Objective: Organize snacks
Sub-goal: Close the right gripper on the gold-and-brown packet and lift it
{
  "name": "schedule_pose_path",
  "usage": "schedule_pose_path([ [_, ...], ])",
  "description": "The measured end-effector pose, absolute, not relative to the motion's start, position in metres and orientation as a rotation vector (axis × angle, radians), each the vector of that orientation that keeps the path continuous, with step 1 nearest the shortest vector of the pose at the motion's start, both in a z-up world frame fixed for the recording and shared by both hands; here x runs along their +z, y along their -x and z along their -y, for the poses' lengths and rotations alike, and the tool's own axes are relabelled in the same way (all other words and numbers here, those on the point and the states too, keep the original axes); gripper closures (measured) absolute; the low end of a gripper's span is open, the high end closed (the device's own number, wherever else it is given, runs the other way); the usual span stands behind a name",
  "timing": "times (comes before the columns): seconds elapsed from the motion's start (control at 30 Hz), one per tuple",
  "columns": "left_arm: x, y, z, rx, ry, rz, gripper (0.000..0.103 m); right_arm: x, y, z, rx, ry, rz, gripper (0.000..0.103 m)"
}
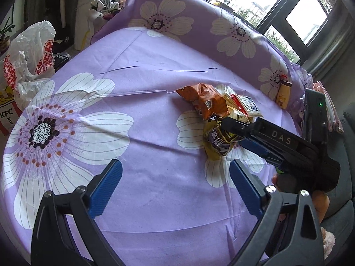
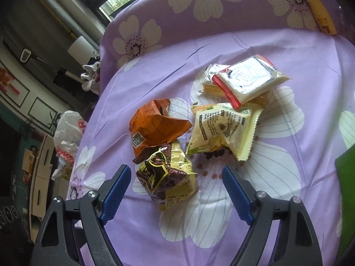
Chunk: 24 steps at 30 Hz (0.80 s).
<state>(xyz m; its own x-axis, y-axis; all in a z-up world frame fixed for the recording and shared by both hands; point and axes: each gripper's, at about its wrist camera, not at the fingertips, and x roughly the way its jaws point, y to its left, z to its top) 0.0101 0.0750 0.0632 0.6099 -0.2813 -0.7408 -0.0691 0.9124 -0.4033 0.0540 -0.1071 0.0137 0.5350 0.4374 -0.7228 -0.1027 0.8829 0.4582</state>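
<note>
The snacks lay bunched together on the purple flowered cloth (image 2: 288,166), toward its far right side as our left wrist camera showed it: a dark brown-and-gold packet (image 2: 168,175) nearest us, an orange packet (image 2: 155,128) touching its far edge, a pale yellow packet (image 2: 224,130) just to the right, and a red-edged white pouch (image 2: 248,79) stacked on other flat packets at the far end. Our right gripper (image 2: 175,190) hung over the brown-and-gold packet with its fingers apart, the packet partly between them but not pressed by either pad. Our left gripper (image 1: 175,181) stood wide open over bare cloth, nearer than the heap, holding nothing. A small yellow tag-like object (image 2: 321,20) lay apart at the far right. We judged the sorting barely begun: only the flat packets looked stacked, the other three were loose and crumpled, and all remained to be placed.
</note>
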Motion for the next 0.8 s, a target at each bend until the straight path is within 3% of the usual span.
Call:
schedule_pose_path([
  [0.17,0.061,-0.011,-0.065,-0.156,0.401,-0.934,0.006,0.008,-0.057,0.103,0.376,-0.405,-0.957,0.055],
  [0.23,0.059,-0.012,-0.061,-0.178,0.403,-0.945,0.006,0.009,-0.053,0.107,0.378,-0.421,-0.952,0.062],
  [0.43,0.049,-0.014,-0.044,-0.261,0.414,-1.007,0.006,0.004,-0.029,0.125,0.446,-0.518,-0.989,0.070],
  [0.8,0.038,-0.003,0.002,-0.398,0.312,-1.071,0.006,-0.004,0.020,0.151,0.507,-0.581,-1.048,0.070],
])
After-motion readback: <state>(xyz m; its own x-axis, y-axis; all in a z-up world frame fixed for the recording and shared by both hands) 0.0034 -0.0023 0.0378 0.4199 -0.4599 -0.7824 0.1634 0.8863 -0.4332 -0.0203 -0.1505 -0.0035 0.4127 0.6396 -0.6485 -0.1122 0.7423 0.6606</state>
